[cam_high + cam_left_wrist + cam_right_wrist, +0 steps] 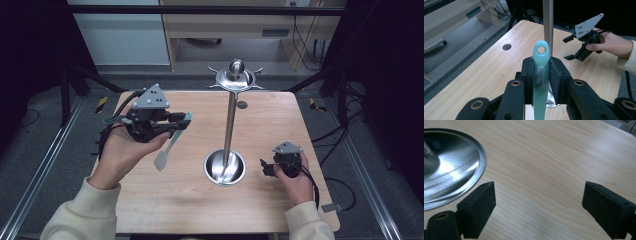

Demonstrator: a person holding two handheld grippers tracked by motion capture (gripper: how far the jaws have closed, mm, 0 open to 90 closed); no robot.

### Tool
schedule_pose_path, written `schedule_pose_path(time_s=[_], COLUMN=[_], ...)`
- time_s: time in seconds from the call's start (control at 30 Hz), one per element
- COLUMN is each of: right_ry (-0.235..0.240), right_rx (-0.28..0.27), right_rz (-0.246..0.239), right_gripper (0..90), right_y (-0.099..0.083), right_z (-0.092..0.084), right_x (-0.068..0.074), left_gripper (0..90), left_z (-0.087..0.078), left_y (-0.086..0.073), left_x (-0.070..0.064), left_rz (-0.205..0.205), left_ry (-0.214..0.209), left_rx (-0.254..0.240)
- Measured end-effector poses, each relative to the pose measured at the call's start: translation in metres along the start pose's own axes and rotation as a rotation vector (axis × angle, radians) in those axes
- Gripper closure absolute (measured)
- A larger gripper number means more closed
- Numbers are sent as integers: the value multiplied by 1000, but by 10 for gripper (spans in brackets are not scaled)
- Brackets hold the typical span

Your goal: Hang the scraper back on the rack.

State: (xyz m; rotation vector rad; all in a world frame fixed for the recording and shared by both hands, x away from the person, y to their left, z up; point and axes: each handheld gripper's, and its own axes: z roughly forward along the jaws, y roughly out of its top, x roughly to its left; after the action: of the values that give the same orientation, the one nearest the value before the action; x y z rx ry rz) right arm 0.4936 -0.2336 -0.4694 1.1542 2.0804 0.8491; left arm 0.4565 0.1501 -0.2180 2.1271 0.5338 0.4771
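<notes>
In the high view, a tall polished steel utensil stand (229,125), with a round dished base and a hooked crown at its top, is seen near the middle of the pale wooden table (200,200). To the stand's left, the left gripper (181,121) is closed on a mint-green silicone spatula (170,145) by its handle, the flat grey blade hanging down toward the table. To the stand's right, the right gripper (264,167) is held low, just beside the base. In the left gripper view, the smooth matte handle, with its hanging hole at the tip, is clamped between the black jaws and aligned with the stand's pole just beyond. A slip is judged possible, since the handle is slick and the grip is narrow; the hole could also miss a hook and knock the stand. In the right gripper view, the jaws stand wide apart and empty over the grained wood, with the mirror-bright base rim at the left.
</notes>
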Motion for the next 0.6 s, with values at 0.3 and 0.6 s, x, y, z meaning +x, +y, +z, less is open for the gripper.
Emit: schedule_pose_path(time_s=[0.3, 0.6], right_ry=[2, -14], right_rx=[-1, -9], right_rz=[-5, -7], right_gripper=[143, 136], right_y=[0, -1], right_z=[0, -1], right_x=[-1, -2], left_gripper=[745, 745], left_z=[2, 3], left_y=[8, 14], left_x=[0, 0], left_rz=[3, -8], left_ry=[6, 0], left_rx=[-9, -39])
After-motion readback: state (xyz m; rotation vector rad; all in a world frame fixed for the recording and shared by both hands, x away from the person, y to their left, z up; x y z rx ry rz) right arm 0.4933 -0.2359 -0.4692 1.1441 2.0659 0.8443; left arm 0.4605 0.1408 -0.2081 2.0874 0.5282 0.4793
